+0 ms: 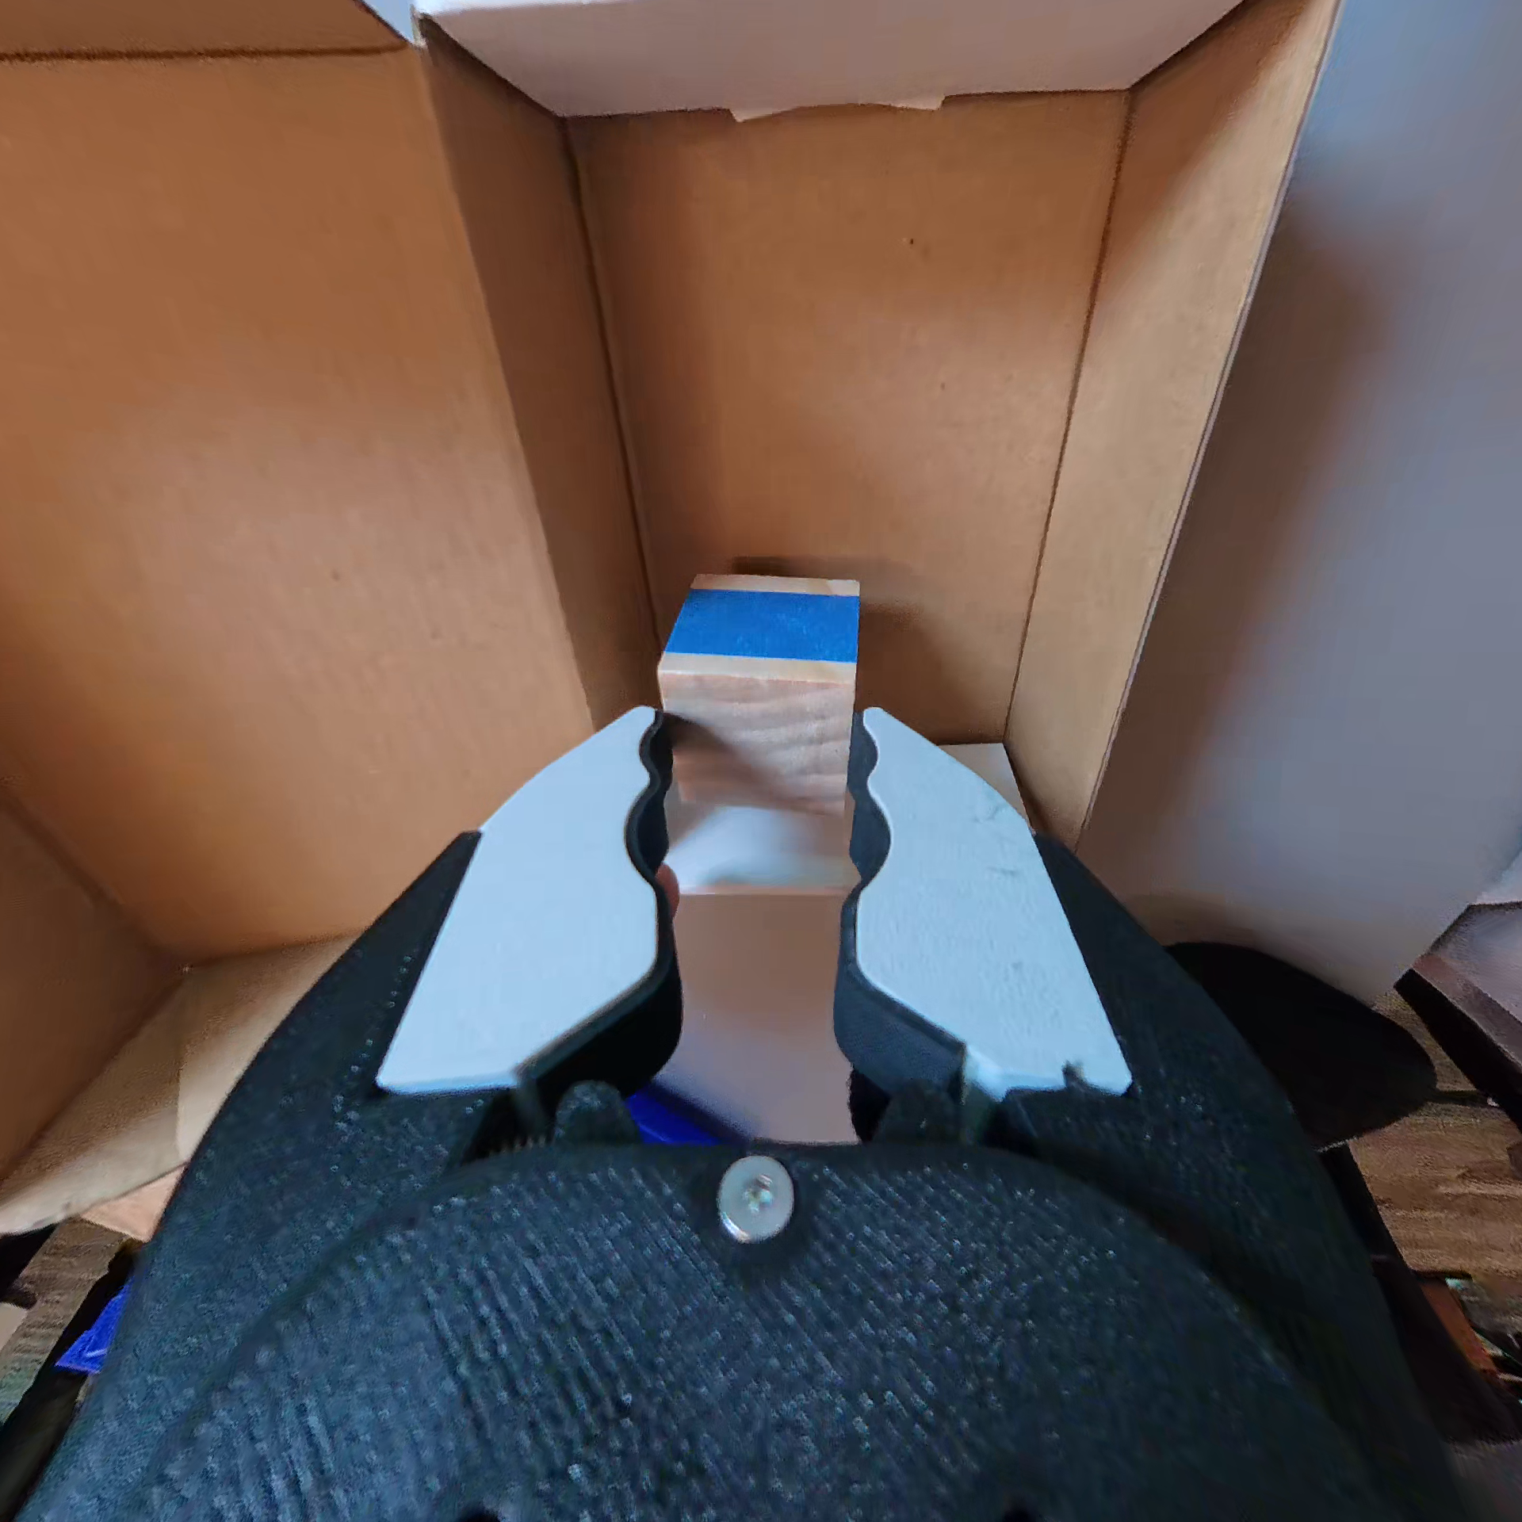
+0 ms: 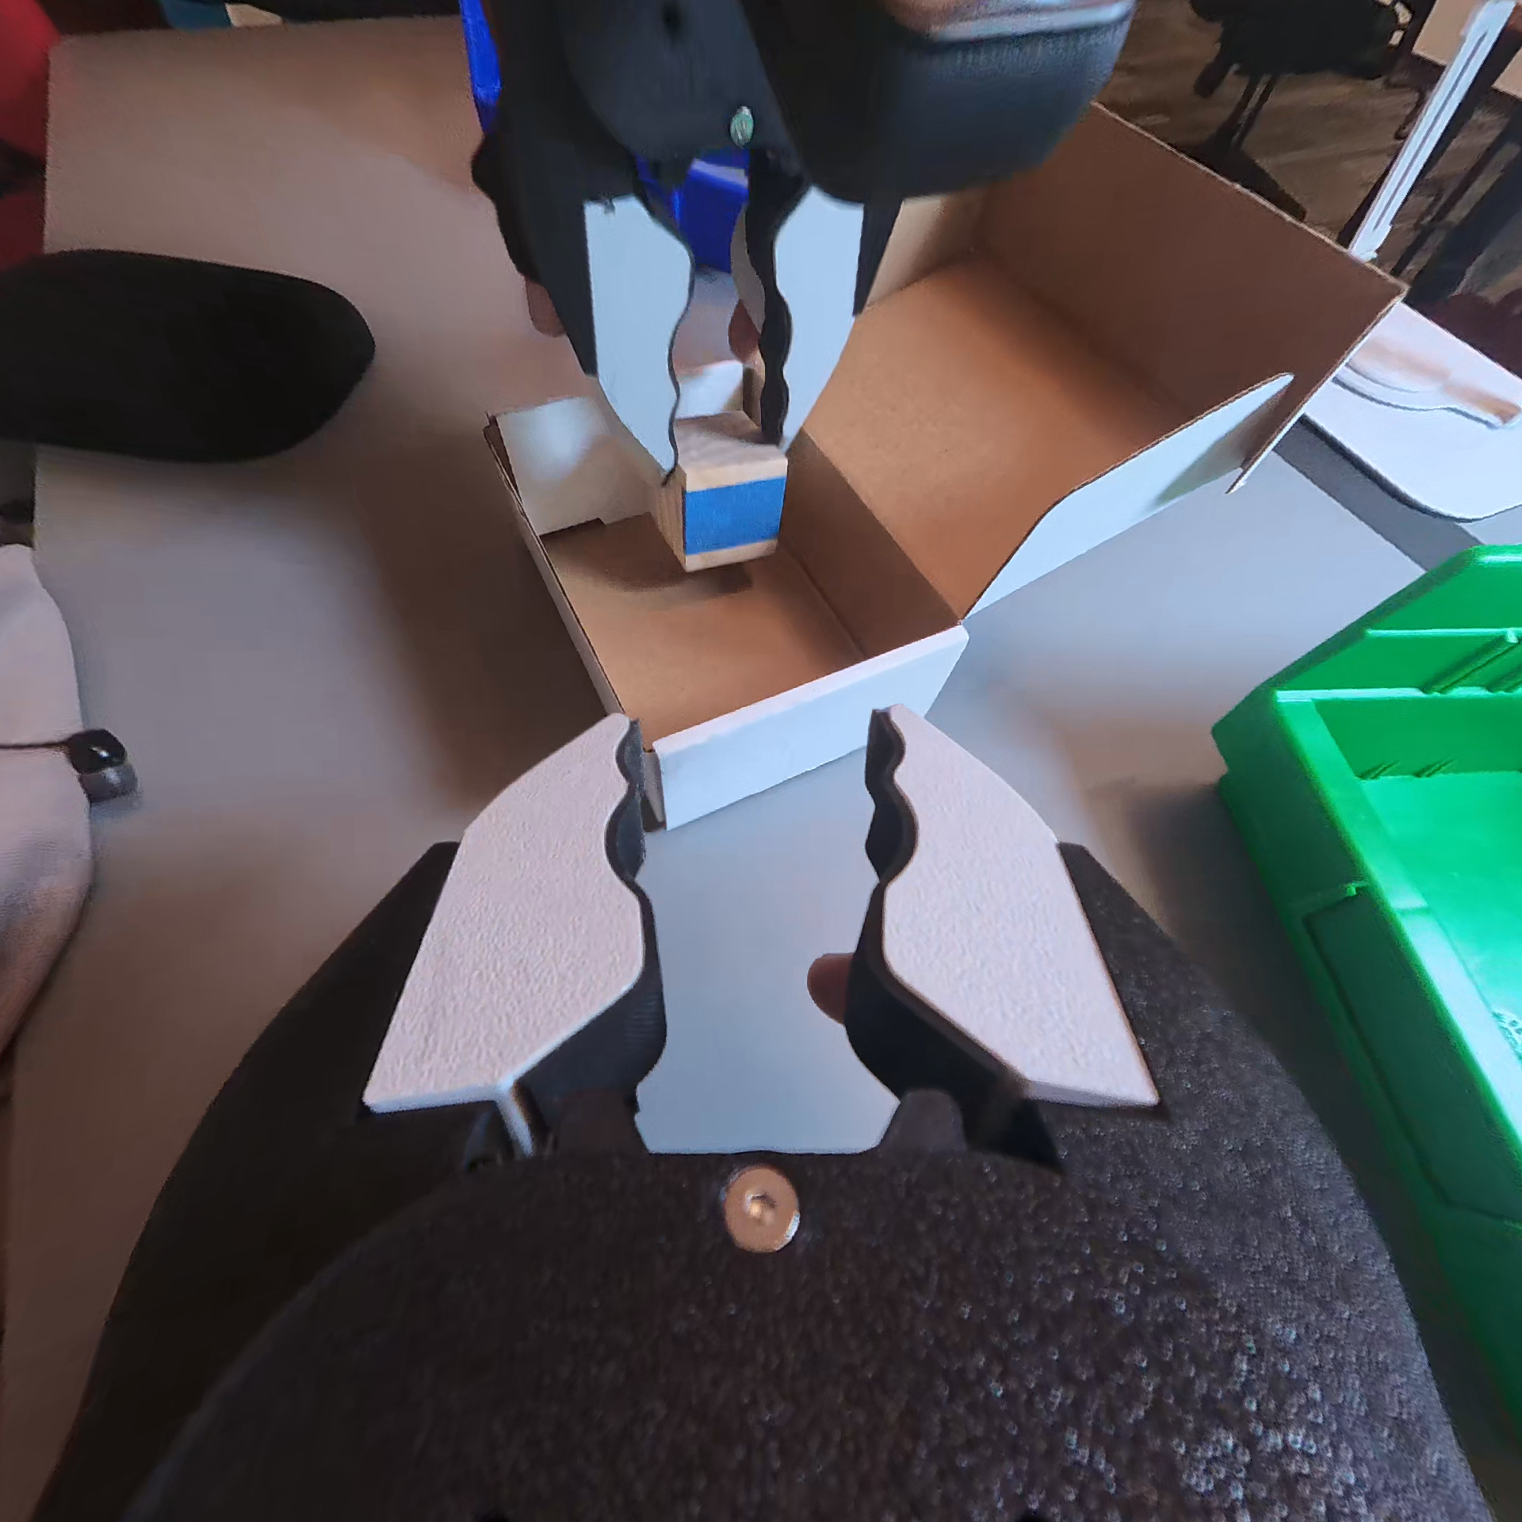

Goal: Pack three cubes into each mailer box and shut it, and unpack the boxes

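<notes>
An open mailer box (image 2: pixel 811 712), white outside and brown inside, stands on the table with its lid (image 2: pixel 1071 329) folded back to the right. My left gripper (image 1: pixel 762 741) is shut on a wooden cube with a blue stripe (image 1: pixel 766 651) and holds it just above the box floor (image 1: pixel 824 371), near one end. In the right wrist view the left gripper (image 2: pixel 725 449) comes down from above onto that cube (image 2: pixel 733 515), which casts a shadow on the floor. My right gripper (image 2: pixel 753 733) is open and empty, low over the table just in front of the box's near wall.
A green plastic bin (image 2: pixel 1400 824) stands at the right. A black rounded object (image 2: pixel 165 354) lies at the left, with white fabric (image 2: pixel 33 741) at the left edge. Something blue (image 2: pixel 716 189) shows behind the left gripper. The table edge and floor are at the far right. The left gripper's tips are roughly 15 cm from the right gripper's.
</notes>
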The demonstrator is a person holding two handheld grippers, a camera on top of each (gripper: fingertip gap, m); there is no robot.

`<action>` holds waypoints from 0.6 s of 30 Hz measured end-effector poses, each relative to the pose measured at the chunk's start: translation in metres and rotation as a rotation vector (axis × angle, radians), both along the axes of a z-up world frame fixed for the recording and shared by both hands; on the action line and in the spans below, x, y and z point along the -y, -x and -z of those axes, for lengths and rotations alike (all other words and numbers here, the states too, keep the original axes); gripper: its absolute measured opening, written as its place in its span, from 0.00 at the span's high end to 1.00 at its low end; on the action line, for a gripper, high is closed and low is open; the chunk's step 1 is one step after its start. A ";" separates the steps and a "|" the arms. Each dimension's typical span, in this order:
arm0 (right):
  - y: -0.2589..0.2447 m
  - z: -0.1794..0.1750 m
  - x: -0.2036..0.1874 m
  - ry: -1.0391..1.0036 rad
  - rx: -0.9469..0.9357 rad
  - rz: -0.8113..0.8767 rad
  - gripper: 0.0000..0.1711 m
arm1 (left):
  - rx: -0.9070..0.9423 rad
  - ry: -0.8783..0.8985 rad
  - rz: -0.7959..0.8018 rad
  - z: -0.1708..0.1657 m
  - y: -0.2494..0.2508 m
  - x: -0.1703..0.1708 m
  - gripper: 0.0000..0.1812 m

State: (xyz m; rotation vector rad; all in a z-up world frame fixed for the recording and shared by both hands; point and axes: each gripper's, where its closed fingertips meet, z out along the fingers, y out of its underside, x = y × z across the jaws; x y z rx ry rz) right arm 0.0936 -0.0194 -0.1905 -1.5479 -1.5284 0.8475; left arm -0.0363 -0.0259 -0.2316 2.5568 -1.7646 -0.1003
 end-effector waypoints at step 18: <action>0.004 0.005 0.002 0.007 0.009 -0.005 0.71 | 0.184 -0.383 -0.192 -0.103 0.078 -0.031 0.76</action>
